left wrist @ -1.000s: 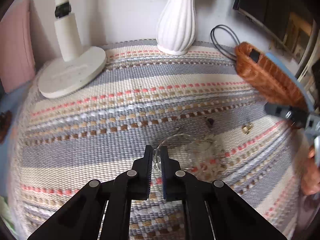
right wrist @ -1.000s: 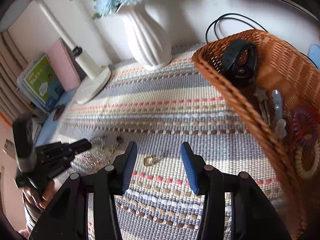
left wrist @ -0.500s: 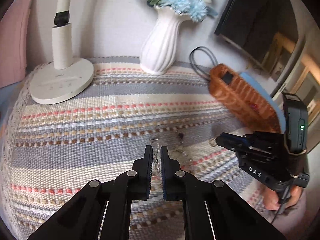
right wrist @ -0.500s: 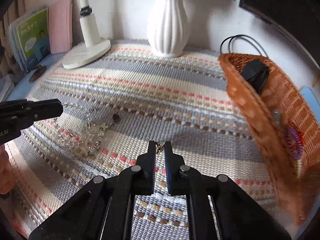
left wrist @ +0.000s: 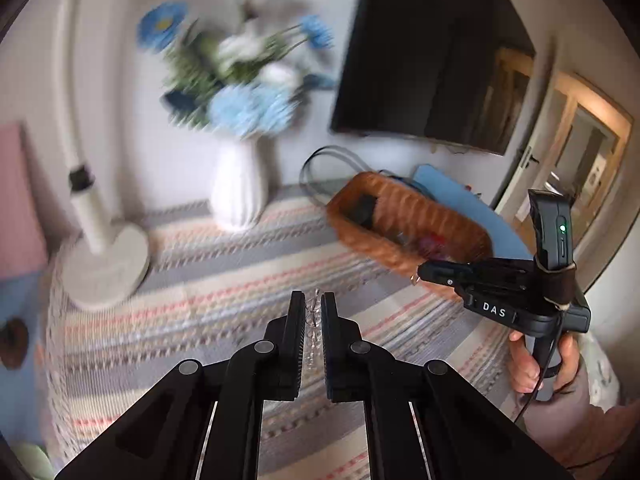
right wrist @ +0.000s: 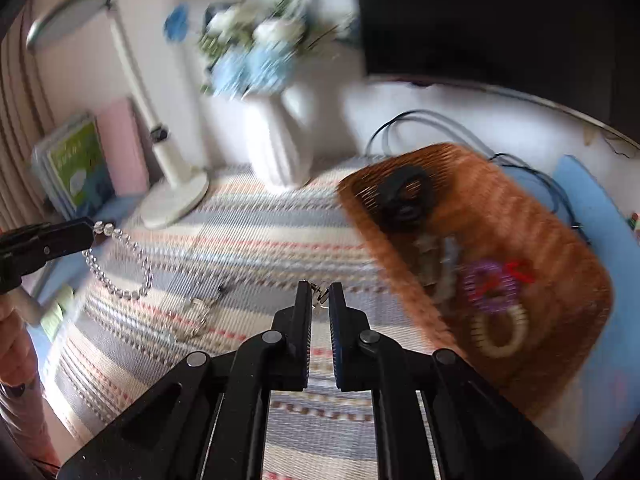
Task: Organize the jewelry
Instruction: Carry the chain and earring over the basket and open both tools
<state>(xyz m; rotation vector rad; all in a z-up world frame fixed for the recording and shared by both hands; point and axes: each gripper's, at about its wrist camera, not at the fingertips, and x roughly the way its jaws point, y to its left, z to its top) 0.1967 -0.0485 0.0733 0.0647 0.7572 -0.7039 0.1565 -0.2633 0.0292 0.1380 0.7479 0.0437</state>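
My left gripper (left wrist: 313, 304) is shut on a clear bead necklace (left wrist: 312, 314). In the right wrist view it (right wrist: 86, 234) holds the necklace (right wrist: 120, 268) lifted, with the strand drooping to the striped cloth (right wrist: 248, 240). My right gripper (right wrist: 320, 294) is shut on a small gold earring (right wrist: 321, 295), raised above the cloth just left of the brown wicker basket (right wrist: 560, 248). In the left wrist view that gripper (left wrist: 420, 270) hovers at the basket's (left wrist: 384, 200) near rim. The basket holds a black watch (right wrist: 406, 196), a purple coil tie (right wrist: 490, 286) and a bead bracelet (right wrist: 498, 332).
A white vase (left wrist: 238, 188) of blue flowers and a white desk lamp (left wrist: 102, 256) stand at the back of the cloth. Books (right wrist: 76, 164) lean at the left. A dark screen (left wrist: 432, 48) hangs behind. A black cable (right wrist: 420, 120) loops behind the basket.
Both grippers have lifted off the cloth with their pieces. The necklace now hangs from the left gripper, and the right gripper with the earring has moved toward the basket.
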